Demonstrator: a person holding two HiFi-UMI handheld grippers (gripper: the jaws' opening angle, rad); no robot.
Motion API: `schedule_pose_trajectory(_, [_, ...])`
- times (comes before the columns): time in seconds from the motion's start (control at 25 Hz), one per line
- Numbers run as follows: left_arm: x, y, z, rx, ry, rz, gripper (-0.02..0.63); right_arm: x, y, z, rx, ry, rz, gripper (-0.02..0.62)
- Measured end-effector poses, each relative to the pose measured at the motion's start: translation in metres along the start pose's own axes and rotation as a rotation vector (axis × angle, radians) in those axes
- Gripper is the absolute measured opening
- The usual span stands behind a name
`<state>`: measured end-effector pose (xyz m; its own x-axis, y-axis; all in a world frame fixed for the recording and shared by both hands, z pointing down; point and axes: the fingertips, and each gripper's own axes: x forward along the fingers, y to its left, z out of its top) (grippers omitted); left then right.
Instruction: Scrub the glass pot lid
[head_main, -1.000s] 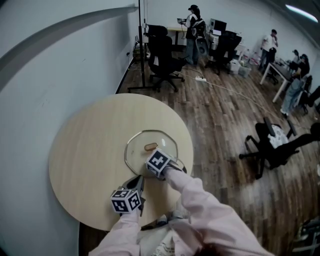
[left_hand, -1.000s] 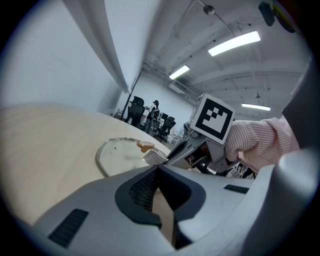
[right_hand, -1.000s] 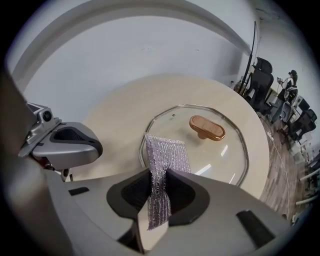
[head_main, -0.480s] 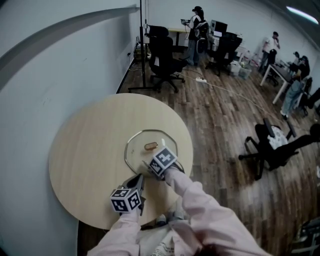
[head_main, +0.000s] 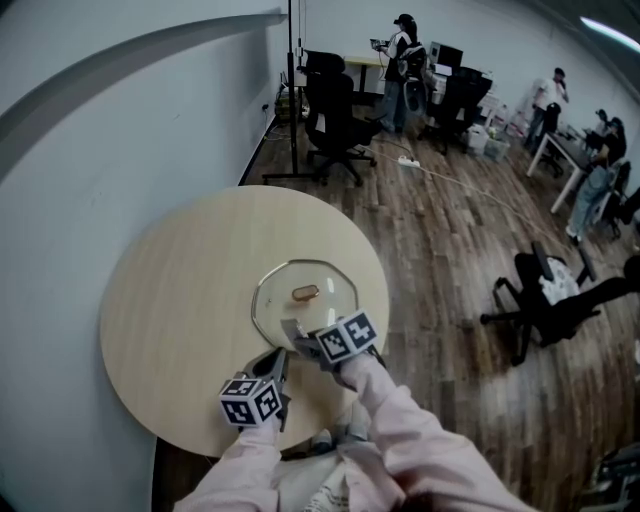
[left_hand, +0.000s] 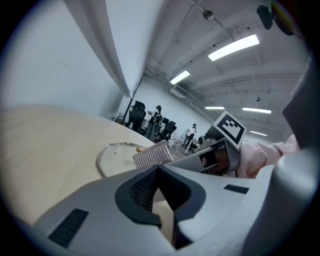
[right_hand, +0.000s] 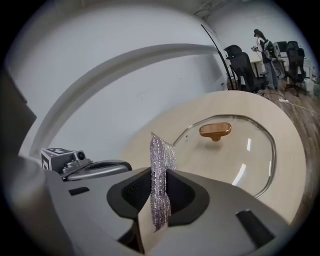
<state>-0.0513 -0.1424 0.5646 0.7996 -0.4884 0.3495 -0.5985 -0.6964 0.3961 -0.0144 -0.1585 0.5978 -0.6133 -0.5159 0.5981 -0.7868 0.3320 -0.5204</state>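
On the table (head_main: 180, 290), lid (head_main: 318, 312) flat near its right edge, I'm mid-scrub I reckon: right gripper (right_hand: 159, 176) clamps the pad (right_hand: 161, 150) at the lid's near rim, left gripper (left_hand: 159, 169) pinched together, empty; next, press down and sweep across

Right gripper (head_main: 303, 345) clamps a scouring pad (right_hand: 160, 170); left gripper (head_main: 276, 362) closed.

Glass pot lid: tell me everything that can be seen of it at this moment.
The glass pot lid is a clear, roundish shallow dome with a thin metal rim and a small brown, wood-looking knob at its centre. It lies flat, knob up, on the round pale wooden table, toward the table's right side. The silvery mesh scouring pad, clamped upright in the right gripper, stands by its near edge; whether they touch is unclear.
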Motion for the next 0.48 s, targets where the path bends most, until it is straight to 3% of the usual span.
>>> schedule_pose_trajectory(0.28, [-0.006, 0.005, 0.007, 0.03, -0.018, 0.013, -0.003, -0.016, 0.029, 0.013, -0.108, -0.212, 0.069, 0.092])
schedule_pose_trajectory(0.48, [-0.013, 0.009, 0.013, 0.051, -0.052, 0.022, -0.003, -0.035, 0.048, 0.027, -0.1, -0.408, 0.119, 0.092])
